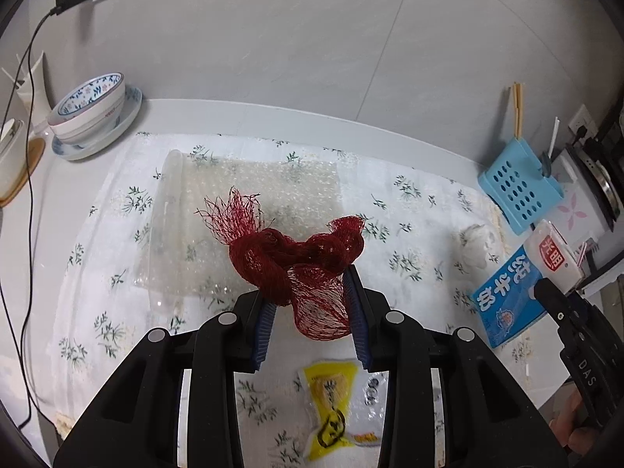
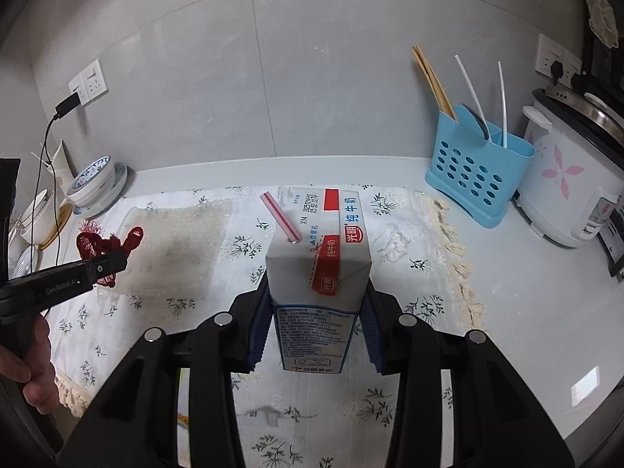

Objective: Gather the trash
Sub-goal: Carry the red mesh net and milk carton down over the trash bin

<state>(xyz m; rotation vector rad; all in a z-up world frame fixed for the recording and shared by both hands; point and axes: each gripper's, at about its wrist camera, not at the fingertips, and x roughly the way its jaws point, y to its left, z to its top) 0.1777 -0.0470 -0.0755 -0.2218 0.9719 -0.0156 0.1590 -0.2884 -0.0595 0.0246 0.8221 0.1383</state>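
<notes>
1. Your left gripper [image 1: 312, 312] is clenched on the red net bag [image 1: 296, 261]. The bunched mesh is pinched between the blue pads and hangs clear above the flowered cloth [image 1: 97, 273], so that piece of trash is picked up but not yet disposed of.

2. Your right gripper [image 2: 316, 319] is clamped on the milk carton [image 2: 318, 269], pads pressing on both side walls. The carton stands upright in the grip with its striped straw [image 2: 279, 216] poking out of the top, and it too looks lifted off the cloth.

3. Still lying on the cloth, judging by both views:
   - the sheet of bubble wrap [image 1: 241, 210], flat, toward the back wall;
   - the yellow snack wrapper [image 1: 331, 405], close in beneath your left gripper;
   - the crumpled white tissue [image 1: 475, 241], near the blue utensil holder [image 1: 518, 187].

4. No bin or bag for the trash shows in either view, so I cannot tell where these two pieces should go or how near that place is.

5. My reading is that you are partway through: two items in hand, none visibly dropped off, three left on the cloth. Both hands are full, so you need to unload them before going back for the rest.

6. Leave the bowls [image 1: 91, 105], the holder and the rice cooker [image 2: 565, 191] alone; they look like kitchenware, not trash.
</notes>
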